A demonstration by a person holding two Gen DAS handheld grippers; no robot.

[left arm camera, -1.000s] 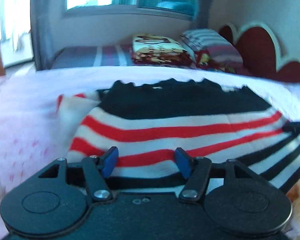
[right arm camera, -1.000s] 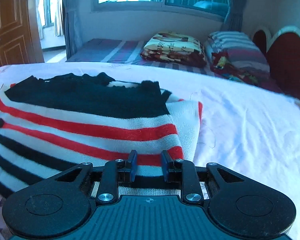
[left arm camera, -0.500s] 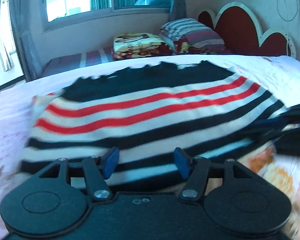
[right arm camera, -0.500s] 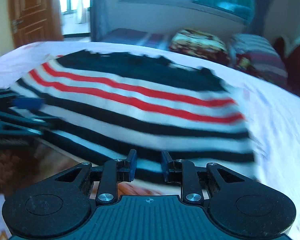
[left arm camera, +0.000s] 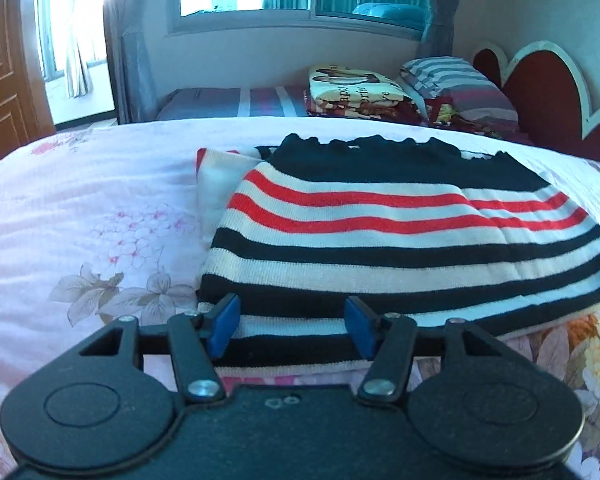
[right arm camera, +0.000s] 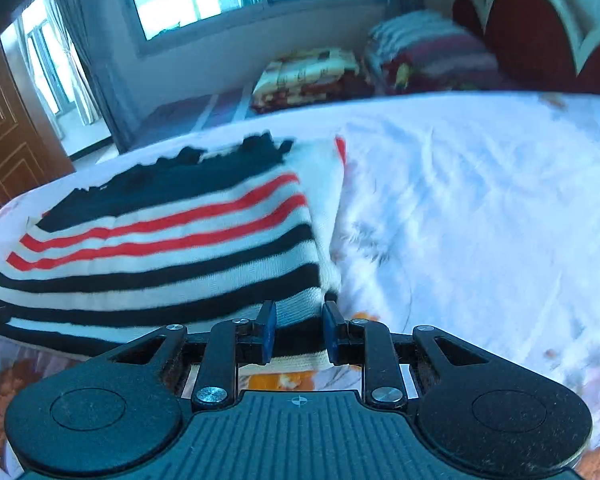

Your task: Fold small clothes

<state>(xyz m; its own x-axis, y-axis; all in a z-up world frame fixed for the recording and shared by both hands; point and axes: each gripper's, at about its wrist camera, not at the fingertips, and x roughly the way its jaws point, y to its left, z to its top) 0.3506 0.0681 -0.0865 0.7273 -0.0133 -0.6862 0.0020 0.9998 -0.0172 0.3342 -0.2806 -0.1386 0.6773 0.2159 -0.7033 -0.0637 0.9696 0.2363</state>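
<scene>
Both claws have drawn back toward the striped sweater's [left arm camera: 400, 240] near hem.

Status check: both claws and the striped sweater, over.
Both claws, left claw and right claw, open, empty. Striped sweater folded on bed. Nothing in the way.

The left gripper [left arm camera: 292, 326] is a matte black plastic body with two round discs at its corners, silver screws on the linkage arms, and blue rectangular pads [left arm camera: 224, 326]. The right gripper [right arm camera: 298, 330] matches, but its centre plate is ribbed and bears a small crosshair mark.
</scene>
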